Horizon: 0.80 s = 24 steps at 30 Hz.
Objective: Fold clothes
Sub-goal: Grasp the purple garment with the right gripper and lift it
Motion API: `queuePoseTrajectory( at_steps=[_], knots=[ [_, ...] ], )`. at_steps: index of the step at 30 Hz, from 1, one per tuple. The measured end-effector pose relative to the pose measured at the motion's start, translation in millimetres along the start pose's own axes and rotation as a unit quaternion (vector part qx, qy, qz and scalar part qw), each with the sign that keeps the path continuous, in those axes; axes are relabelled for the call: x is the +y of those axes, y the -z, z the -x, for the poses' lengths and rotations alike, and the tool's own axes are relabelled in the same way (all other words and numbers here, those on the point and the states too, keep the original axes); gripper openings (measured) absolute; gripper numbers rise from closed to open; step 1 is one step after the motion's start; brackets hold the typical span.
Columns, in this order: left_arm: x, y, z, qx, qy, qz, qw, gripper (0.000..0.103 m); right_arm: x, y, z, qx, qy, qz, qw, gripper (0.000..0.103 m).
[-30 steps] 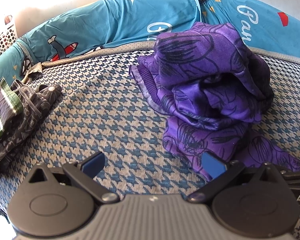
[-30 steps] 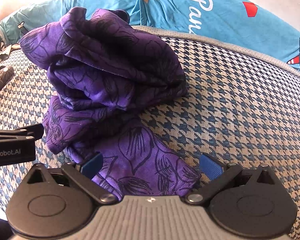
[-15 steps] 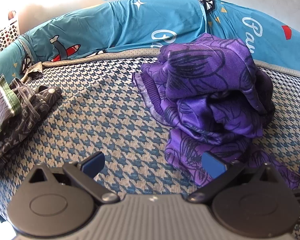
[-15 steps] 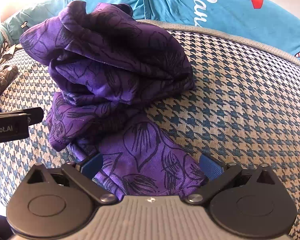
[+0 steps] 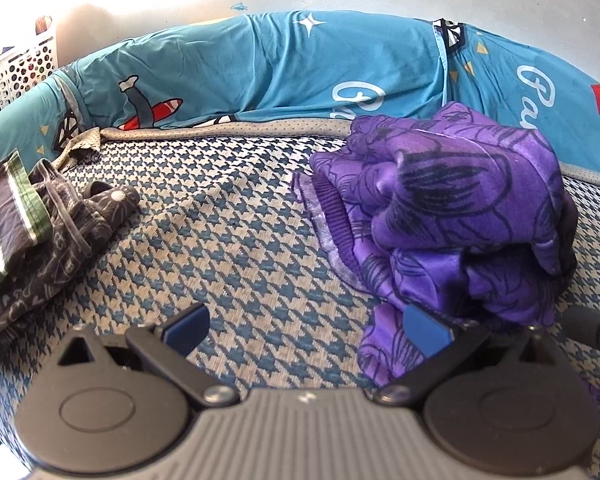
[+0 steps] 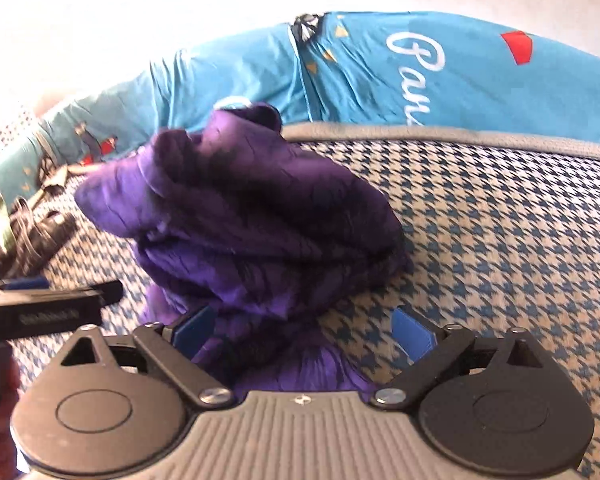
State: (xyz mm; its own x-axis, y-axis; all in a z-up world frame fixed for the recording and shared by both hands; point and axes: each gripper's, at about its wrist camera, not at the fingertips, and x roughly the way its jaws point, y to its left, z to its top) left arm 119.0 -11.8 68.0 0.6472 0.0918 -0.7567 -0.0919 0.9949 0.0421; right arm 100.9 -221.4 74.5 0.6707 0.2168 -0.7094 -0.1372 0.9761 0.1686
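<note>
A crumpled purple garment (image 5: 460, 216) with dark flower outlines lies bunched on the houndstooth mat (image 5: 220, 240). My left gripper (image 5: 306, 326) stands open over bare mat, its right pad at the garment's near left edge. In the blurred right wrist view the purple garment (image 6: 260, 220) has its near flap running between the fingers of my right gripper (image 6: 303, 330). Those jaws are closing, with the cloth between them and the right pad still apart from it. The left gripper's body (image 6: 40, 312) shows at the left edge there.
A stack of dark patterned and green-striped clothes (image 5: 40, 232) sits at the mat's left edge. A teal printed bolster (image 5: 260, 72) curves along the back. A white perforated basket (image 5: 16, 68) stands at the far left behind it. Open mat (image 6: 500, 220) lies right of the garment.
The right view has tilted up and blurred, and its jaws have narrowed a little around the garment's flap. In the left view the garment has slid right and lower.
</note>
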Motion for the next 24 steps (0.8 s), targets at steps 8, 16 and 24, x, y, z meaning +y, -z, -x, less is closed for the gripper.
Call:
queuePoseTrajectory(
  at_steps=[8,16,24],
  knots=[
    [0,-6,-14,0.006,0.004,0.001,1.0000,0.103,27,-24,-6,-0.030,-0.031,0.015,0.999,0.090],
    [-4,-9,-23,0.009,0.004,-0.002,0.9999,0.103,45,-40,-25,-0.041,-0.031,0.030,0.998,0.089],
    [-7,-4,-29,0.013,0.001,-0.005,0.9999,0.103,51,-39,-34,-0.035,-0.060,0.032,0.997,0.061]
  ],
)
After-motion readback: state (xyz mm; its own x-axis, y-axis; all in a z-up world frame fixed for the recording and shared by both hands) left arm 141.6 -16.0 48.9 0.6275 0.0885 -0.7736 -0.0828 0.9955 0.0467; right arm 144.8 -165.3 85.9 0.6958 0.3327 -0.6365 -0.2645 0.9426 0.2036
